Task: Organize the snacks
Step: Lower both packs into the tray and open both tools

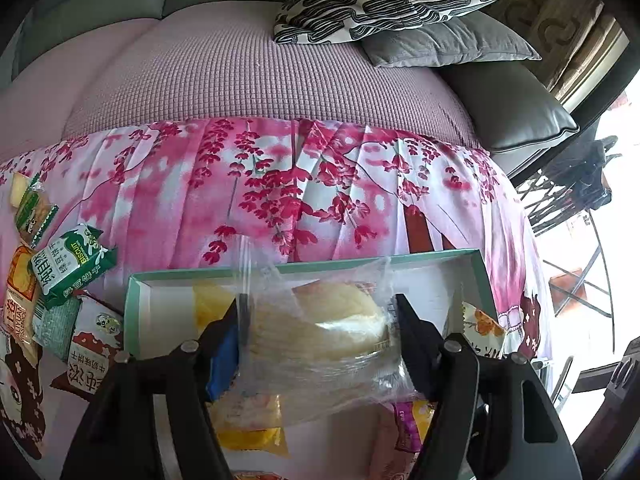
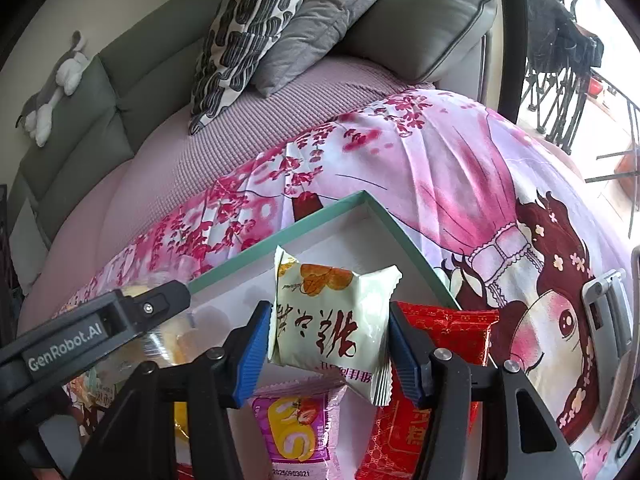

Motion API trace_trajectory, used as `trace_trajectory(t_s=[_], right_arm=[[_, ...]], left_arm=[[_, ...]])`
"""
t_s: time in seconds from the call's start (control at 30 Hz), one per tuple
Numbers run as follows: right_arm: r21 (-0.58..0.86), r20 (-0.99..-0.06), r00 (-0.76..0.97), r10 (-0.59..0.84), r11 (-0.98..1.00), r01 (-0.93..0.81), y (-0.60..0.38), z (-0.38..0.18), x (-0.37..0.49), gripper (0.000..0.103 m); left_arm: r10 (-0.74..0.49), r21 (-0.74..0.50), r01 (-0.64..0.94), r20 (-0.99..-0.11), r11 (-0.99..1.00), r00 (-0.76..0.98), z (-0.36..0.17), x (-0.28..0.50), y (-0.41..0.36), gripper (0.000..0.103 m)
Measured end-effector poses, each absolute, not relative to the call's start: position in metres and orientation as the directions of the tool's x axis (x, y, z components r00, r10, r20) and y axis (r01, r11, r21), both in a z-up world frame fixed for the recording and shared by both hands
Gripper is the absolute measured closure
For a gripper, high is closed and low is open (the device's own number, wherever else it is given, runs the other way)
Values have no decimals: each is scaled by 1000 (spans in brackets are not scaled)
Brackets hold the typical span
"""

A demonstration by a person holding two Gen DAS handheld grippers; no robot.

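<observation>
Two grippers over teal-rimmed box (image 2: 404, 236) on pink floral sheet (image 1: 280, 184). Left gripper (image 1: 320, 320) clamped on clear-wrapped pale cakes (image 1: 320, 320), hanging above box floor; right gripper (image 2: 328, 332) pinching white snack packet (image 2: 332, 312) near box's right rim. Far box corner bare. One green biscuit packet (image 1: 76, 264) left of box. Beyond: two pillows (image 1: 400, 4).

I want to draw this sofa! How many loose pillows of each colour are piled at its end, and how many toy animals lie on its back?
Black-and-white pillows: 1
Grey pillows: 2
Toy animals: 1
Total: 4
</observation>
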State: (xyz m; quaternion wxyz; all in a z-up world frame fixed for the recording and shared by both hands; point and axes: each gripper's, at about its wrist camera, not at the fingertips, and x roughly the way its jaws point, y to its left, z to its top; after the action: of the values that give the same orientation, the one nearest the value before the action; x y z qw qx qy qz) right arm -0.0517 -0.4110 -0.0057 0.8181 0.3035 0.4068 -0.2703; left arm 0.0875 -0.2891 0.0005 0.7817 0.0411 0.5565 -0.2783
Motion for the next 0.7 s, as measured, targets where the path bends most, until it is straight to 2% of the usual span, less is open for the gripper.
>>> trace_trajectory(t_s=[0.17, 0.27, 0.47, 0.63, 0.7], right_arm=[[277, -823, 531, -203, 673, 686, -410, -4, -52, 41], [276, -820, 535, -205, 677, 682, -409, -2, -51, 37], [285, -808, 554, -202, 689, 667, -406, 2, -50, 24], [298, -792, 577, -201, 697, 652, -403, 6, -50, 0], [306, -789, 584, -193, 700, 645, -402, 7, -49, 0]], left_arm=[[-407, -266, 465, -883, 844, 233, 5, 87, -286, 30], [-415, -272, 459, -877, 846, 244, 11, 85, -284, 30], [-421, -276, 435, -862, 857, 282, 28, 84, -271, 30], [-411, -266, 402, -848, 876, 336, 42, 87, -252, 28], [-406, -263, 387, -842, 884, 355, 45, 88, -243, 25]])
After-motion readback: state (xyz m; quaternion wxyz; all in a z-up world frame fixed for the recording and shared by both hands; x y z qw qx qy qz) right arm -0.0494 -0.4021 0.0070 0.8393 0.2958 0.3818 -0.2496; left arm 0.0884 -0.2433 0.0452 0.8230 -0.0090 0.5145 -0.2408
